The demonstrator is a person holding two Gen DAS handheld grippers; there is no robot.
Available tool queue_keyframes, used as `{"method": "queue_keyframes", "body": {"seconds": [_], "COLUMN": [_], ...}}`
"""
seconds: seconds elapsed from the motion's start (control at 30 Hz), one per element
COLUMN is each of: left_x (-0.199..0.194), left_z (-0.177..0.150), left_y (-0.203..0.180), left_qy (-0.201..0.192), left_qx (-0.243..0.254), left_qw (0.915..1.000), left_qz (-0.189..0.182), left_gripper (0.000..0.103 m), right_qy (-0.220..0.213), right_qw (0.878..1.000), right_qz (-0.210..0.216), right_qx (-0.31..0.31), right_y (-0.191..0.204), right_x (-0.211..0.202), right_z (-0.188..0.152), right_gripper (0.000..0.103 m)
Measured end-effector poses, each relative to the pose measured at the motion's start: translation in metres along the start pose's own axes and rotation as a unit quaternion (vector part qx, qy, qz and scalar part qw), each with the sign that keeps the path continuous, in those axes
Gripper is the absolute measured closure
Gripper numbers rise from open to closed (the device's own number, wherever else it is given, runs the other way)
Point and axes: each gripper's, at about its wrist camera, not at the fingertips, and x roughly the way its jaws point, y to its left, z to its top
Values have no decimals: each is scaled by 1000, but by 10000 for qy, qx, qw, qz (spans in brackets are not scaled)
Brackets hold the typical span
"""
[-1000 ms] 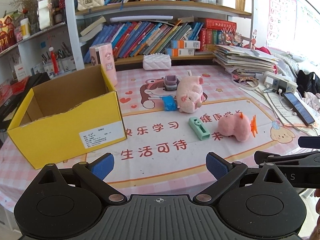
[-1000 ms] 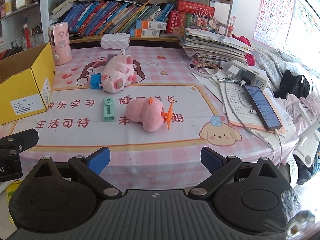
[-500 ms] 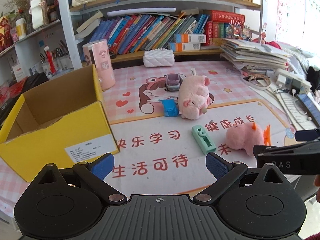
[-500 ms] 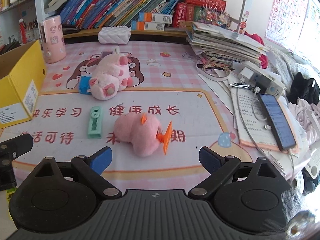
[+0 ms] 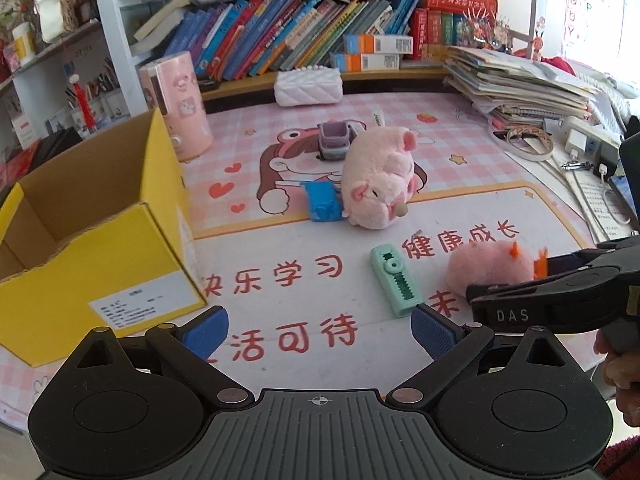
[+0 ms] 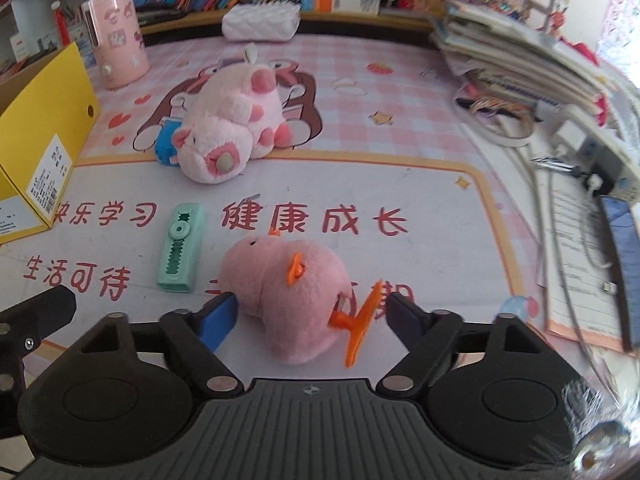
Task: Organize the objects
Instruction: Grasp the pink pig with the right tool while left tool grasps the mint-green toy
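Note:
A small pink plush with orange fins lies on the mat between the open fingers of my right gripper; the jaws stand around it, not closed. It also shows in the left wrist view, partly behind the right gripper. A green tape dispenser lies left of it. A bigger pink pig plush lies farther back beside a blue block. An open yellow box stands at the left. My left gripper is open and empty above the mat's front.
A purple toy, a pink cylinder and a white quilted pouch stand at the back. Stacked books and papers, a power strip and a phone fill the right side. Bookshelves rise behind.
Both grippers have moved forward over the table. The right gripper has come down around the small pink plush, which now lies between its fingers.

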Motion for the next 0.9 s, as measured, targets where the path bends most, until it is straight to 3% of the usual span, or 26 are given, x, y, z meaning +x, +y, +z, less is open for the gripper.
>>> {"method": "queue_keyframes", "body": {"seconds": [0.07,0.1,0.3,0.5,0.63,0.77,0.9], "left_x": [6,8,36,68,84,87,85], "left_z": [3,5,17,26,28,31,32], "left_y": [-3,-4,-24,-40,-43,-46,-50], "left_qy": [77,101,353,628,813,738,703], "left_qx": [-38,-58,-85,-85,-149,-107,62], "left_qw": [10000,9999,9988,9975,9961,9967,9967], "left_qz": [-20,-36,-314,-309,-311,-314,-410], "left_gripper": [4,5,23,41,48,54,74], "right_qy": [-28,-60,-622,-1071,-1149,-1101,-1105], "right_qw": [10000,9999,9979,9941,9932,9938,9938], "right_qz": [54,142,201,30,-1,30,70], "right_qx": [-19,18,-23,-149,-164,-150,-127], "right_y": [-5,-8,-28,-44,-53,-56,-56], "right_x": [2,2,-12,-23,-23,-19,-19], "right_z": [4,6,18,26,29,32,33], "right_gripper": [46,47,48,48,48,48,48]}}
